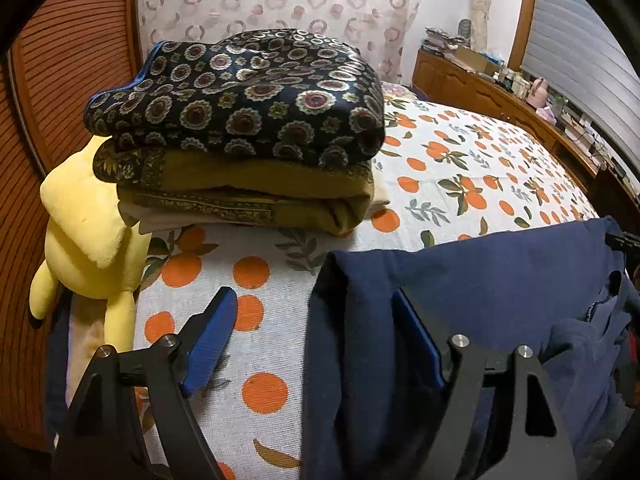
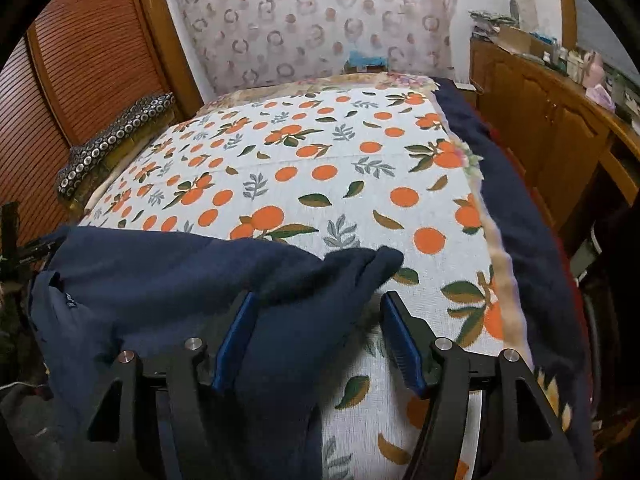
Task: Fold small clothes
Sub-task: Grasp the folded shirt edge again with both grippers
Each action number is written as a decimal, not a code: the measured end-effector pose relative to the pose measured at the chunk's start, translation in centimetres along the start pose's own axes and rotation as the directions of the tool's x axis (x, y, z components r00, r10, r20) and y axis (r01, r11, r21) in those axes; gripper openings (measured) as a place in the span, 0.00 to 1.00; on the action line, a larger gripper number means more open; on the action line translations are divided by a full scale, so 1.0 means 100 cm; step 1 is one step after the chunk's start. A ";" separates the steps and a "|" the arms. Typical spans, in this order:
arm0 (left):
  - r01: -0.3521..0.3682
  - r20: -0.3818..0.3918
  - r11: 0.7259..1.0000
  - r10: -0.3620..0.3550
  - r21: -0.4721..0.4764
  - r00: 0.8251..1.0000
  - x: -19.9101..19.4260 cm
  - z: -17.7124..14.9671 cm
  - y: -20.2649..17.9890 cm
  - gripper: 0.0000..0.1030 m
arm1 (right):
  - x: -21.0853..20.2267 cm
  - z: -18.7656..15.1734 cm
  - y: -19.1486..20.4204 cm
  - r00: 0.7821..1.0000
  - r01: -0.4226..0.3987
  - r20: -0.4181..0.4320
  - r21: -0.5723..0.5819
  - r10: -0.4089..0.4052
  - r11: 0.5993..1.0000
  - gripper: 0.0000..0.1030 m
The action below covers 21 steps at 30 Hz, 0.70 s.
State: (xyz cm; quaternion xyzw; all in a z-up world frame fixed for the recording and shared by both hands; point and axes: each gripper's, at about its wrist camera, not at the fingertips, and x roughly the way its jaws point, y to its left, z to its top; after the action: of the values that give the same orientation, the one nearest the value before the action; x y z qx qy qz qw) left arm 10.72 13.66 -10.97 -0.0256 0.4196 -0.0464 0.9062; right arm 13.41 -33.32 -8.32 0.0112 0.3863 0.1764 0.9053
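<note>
Two grippers work at one navy garment (image 1: 480, 280) lying at the near edge of the bed, on the orange-print sheet (image 1: 460, 168). The left gripper (image 1: 312, 320) stands spread wide, its right blue pad against the garment's folded left edge, its left pad over bare sheet. The right gripper (image 2: 316, 320) is also spread, with a bunched corner of the navy cloth lying between its pads; a firm pinch is not visible. Far left on the bed sits a stack of folded clothes (image 1: 240, 128), a dark floral piece on top. A yellow plush toy (image 1: 88, 232) hangs just beside it. The garment's near part is cut off below both views.
</note>
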 end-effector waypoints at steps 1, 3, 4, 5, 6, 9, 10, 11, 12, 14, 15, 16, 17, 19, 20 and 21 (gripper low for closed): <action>0.003 -0.002 1.000 -0.003 0.005 1.000 0.000 0.000 -0.001 0.75 | 0.001 0.002 0.001 1.000 -0.004 -0.003 -0.005 0.004 1.000 0.64; 0.022 -0.009 1.000 -0.022 0.014 1.000 0.000 0.002 -0.002 0.66 | 0.003 0.004 0.003 1.000 0.002 -0.002 -0.024 -0.002 1.000 0.64; 0.028 -0.015 0.999 -0.027 0.021 1.000 0.000 0.003 -0.003 0.65 | 0.004 0.005 0.005 1.000 0.012 -0.002 -0.037 -0.012 0.999 0.64; 0.028 -0.026 0.999 -0.027 0.035 0.999 0.000 0.005 -0.005 0.62 | 0.005 0.005 0.007 1.000 0.020 -0.003 -0.045 -0.020 0.999 0.64; 0.034 -0.033 0.999 -0.032 0.043 0.999 0.001 0.006 -0.006 0.58 | 0.007 0.005 0.008 1.000 0.025 -0.005 -0.052 -0.025 0.998 0.64; 0.059 -0.051 0.997 -0.056 0.047 0.997 0.002 0.011 -0.006 0.49 | 0.010 0.002 0.017 1.000 0.023 -0.006 -0.087 -0.023 0.996 0.56; 0.077 -0.056 0.996 -0.075 0.050 0.996 0.002 0.012 -0.007 0.43 | 0.010 0.001 0.020 1.000 0.019 -0.006 -0.107 -0.020 0.994 0.52; 0.103 -0.062 0.994 -0.100 0.047 0.993 0.002 0.013 -0.008 0.32 | 0.010 0.000 0.024 1.000 0.007 -0.009 -0.120 -0.008 0.993 0.39; 0.122 -0.069 0.992 -0.119 0.043 0.990 0.002 0.013 -0.009 0.20 | 0.010 -0.001 0.027 1.000 -0.025 -0.016 -0.128 0.023 0.991 0.20; 0.137 -0.076 0.989 -0.133 0.053 0.988 0.000 0.012 -0.014 0.11 | 0.006 -0.005 0.034 0.999 -0.041 -0.015 -0.152 0.039 0.988 0.14; 0.128 -0.061 0.990 -0.124 0.067 0.990 -0.004 0.012 -0.018 0.09 | 0.003 -0.007 0.038 0.999 -0.035 -0.006 -0.166 0.034 0.986 0.13; 0.128 -0.044 0.989 -0.125 0.072 0.991 -0.010 0.011 -0.021 0.09 | -0.002 -0.007 0.040 0.999 -0.033 0.012 -0.167 0.036 0.985 0.13; 0.142 -0.008 0.987 -0.142 0.076 0.990 -0.023 0.012 -0.025 0.08 | -0.009 -0.007 0.039 0.999 -0.032 0.034 -0.160 0.038 0.987 0.12; 0.154 0.050 0.985 -0.158 0.079 0.986 -0.044 0.014 -0.031 0.08 | -0.034 -0.004 0.037 0.994 -0.044 0.095 -0.135 0.057 0.990 0.11; 0.161 0.095 0.984 -0.169 0.081 0.981 -0.062 0.018 -0.037 0.08 | -0.046 -0.002 0.036 0.990 -0.065 0.120 -0.128 0.080 0.990 0.11; 0.167 0.120 0.982 -0.176 0.085 0.977 -0.074 0.022 -0.040 0.08 | -0.059 0.000 0.036 0.985 -0.094 0.135 -0.119 0.110 0.988 0.11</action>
State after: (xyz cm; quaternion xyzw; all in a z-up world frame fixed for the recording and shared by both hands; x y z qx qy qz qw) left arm 7.35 10.44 -3.61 -0.0310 0.3555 -0.1382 0.9239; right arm 8.55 -31.85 -3.66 -0.0074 0.3095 0.2430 0.9193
